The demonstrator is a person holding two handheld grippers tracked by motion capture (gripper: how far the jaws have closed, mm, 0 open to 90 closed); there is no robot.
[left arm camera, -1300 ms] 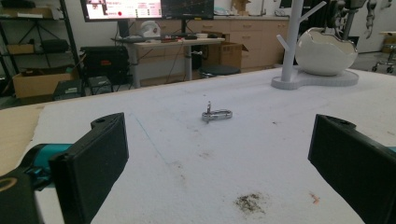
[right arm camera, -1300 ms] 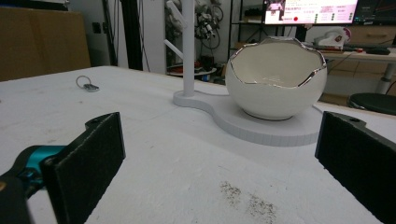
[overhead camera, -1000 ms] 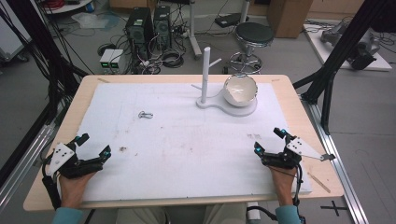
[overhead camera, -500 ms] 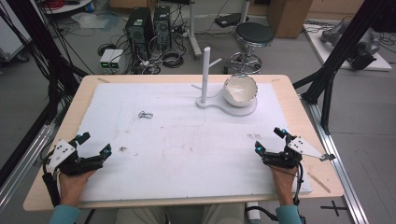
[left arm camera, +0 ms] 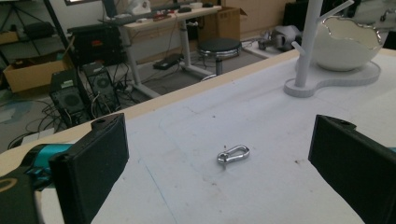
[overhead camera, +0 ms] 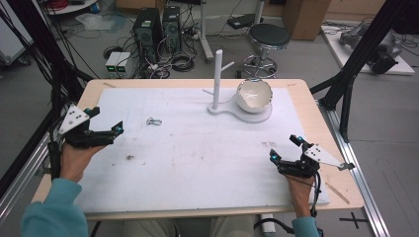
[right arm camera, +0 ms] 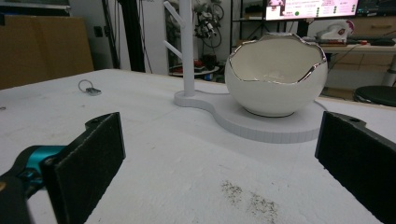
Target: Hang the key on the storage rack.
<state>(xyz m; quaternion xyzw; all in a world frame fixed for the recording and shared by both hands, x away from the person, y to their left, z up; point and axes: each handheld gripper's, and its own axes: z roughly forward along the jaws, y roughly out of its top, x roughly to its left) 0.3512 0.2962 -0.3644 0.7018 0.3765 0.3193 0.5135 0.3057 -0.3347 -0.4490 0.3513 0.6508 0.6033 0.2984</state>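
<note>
Metal clip (left arm camera: 232,154) is now faced by the left hand-held gripper (overhead camera: 104,129), raised and advanced since earlier. Both jaws are spread wide, nothing grasped; the right hand-held gripper (overhead camera: 285,148) is likewise released.

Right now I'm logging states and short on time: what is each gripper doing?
Left gripper: open, holding nothing, jaws aimed at the small silver metal snap clip.
Right gripper: open, holding nothing, facing the white eggshell-shaped ceramic bowl.

Lighting is even and pretty bright, seems to come from overhead, so shadows stay soft. The white table sheet (overhead camera: 197,148) looks a bit washed out. The black foam-padded jaws up close are blurry in both gripper views, and the glossy white eggshell-shaped bowl (right arm camera: 275,77) catches glare along its silver rim.
</note>
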